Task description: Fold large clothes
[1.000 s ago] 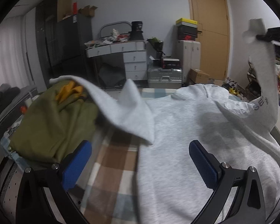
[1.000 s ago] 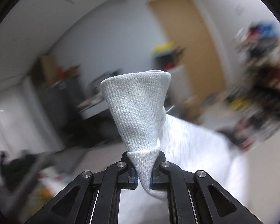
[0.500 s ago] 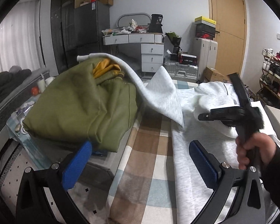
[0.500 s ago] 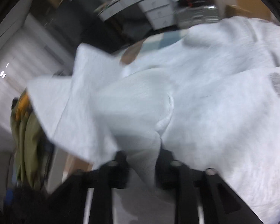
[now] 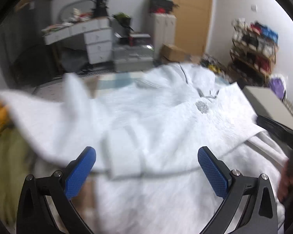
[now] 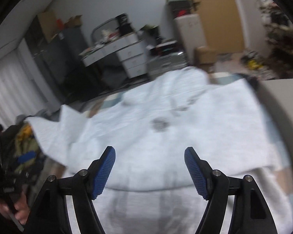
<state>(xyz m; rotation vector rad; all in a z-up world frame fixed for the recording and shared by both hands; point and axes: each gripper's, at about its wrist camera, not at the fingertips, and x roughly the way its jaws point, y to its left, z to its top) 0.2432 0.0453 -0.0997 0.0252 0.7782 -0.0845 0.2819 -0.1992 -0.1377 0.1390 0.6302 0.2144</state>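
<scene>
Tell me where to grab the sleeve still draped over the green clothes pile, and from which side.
Take the sleeve near its raised outer end, coming from the left with the open left claw; that part lies lifted over the green pile, so an edge is exposed.

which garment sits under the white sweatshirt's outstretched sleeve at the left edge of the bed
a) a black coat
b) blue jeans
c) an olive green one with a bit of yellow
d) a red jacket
c: in the left wrist view the white sweatshirt drapes its sleeve over an olive green garment with yellow showing at its top.
</scene>
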